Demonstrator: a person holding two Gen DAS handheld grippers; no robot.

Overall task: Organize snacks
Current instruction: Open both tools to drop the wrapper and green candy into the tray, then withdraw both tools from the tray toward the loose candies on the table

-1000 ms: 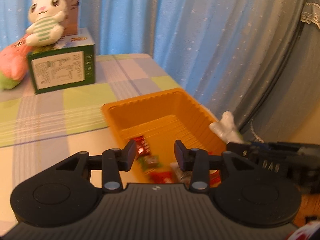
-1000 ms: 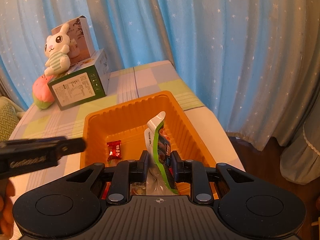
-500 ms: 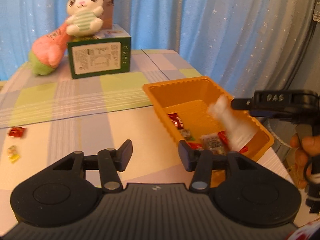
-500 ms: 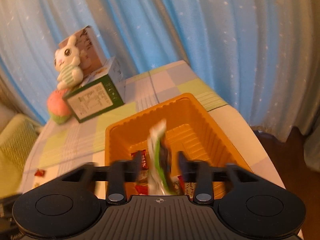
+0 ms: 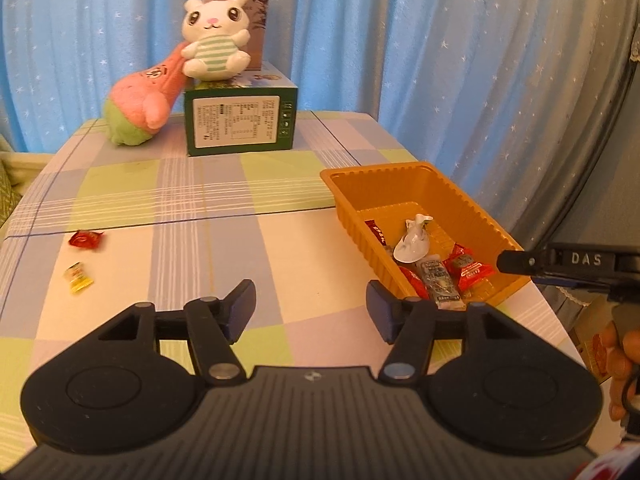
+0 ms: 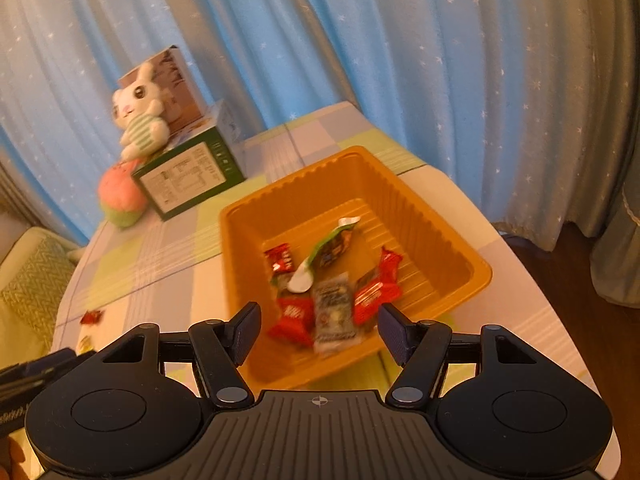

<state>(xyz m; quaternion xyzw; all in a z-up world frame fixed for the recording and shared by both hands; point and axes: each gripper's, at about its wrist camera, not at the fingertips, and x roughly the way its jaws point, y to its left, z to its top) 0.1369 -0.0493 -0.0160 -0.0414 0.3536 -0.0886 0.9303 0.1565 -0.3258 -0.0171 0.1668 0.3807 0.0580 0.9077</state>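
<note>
Where it was gripped, green packet (image 6: 333, 245) now dropped in tray (image 6: 476, 276), right jaws spread

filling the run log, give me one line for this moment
left hand-held gripper open, empty | right hand-held gripper open, empty | green packet in orange tray | red candy, yellow candy on table

one tray (image 5: 404, 178), two plush toys (image 5: 212, 46), two boxes (image 5: 240, 124)
</note>
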